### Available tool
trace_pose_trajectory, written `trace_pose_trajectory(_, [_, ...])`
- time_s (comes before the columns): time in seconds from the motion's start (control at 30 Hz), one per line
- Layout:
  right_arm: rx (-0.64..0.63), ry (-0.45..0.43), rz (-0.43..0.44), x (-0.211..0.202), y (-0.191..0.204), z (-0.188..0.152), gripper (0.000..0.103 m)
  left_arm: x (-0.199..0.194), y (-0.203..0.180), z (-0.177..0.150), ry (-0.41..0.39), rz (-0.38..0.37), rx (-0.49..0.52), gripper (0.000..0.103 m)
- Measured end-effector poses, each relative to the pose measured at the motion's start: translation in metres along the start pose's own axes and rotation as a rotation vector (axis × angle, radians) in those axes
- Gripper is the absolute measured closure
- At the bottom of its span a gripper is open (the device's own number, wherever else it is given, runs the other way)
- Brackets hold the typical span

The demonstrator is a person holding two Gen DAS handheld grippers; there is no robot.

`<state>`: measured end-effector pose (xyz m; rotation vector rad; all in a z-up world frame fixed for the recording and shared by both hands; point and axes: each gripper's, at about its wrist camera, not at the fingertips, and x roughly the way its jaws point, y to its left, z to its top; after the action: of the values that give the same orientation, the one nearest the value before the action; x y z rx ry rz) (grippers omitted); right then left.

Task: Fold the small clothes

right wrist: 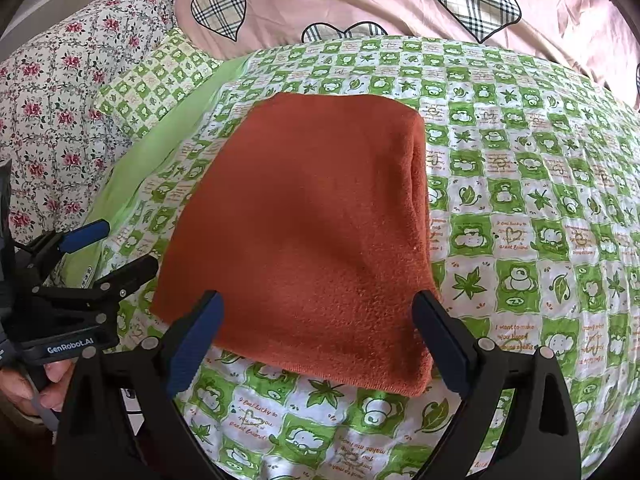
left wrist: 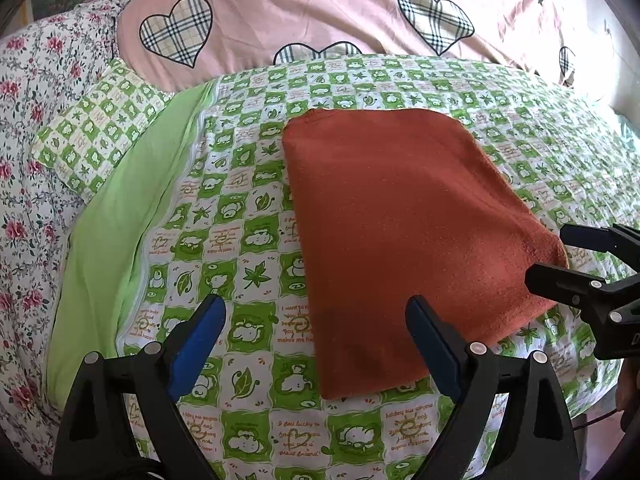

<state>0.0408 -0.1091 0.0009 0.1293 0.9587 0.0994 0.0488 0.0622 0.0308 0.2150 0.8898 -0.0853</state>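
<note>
A rust-orange fleece garment (left wrist: 404, 232) lies folded flat in a rectangle on the green-checked bed cover (left wrist: 224, 240). It also shows in the right wrist view (right wrist: 304, 232), with stacked layers along its right edge. My left gripper (left wrist: 316, 320) is open and empty, just in front of the garment's near left corner. My right gripper (right wrist: 318, 316) is open and empty, its fingers straddling the garment's near edge. The right gripper shows at the right edge of the left wrist view (left wrist: 560, 256). The left gripper shows at the left of the right wrist view (right wrist: 116, 248).
A plain light-green sheet strip (left wrist: 116, 216) runs left of the checked cover. A green-checked pillow (left wrist: 96, 136) and floral bedding (left wrist: 28, 160) lie far left. A pink quilt with plaid hearts (left wrist: 320, 12) lies behind.
</note>
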Motion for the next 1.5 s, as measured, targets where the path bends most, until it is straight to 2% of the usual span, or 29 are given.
trace_pose_trajectory(1.5, [-0.008, 0.006, 0.004, 0.01, 0.005, 0.011, 0.008, 0.01, 0.001, 0.015, 0.004, -0.027, 0.008, 0.009])
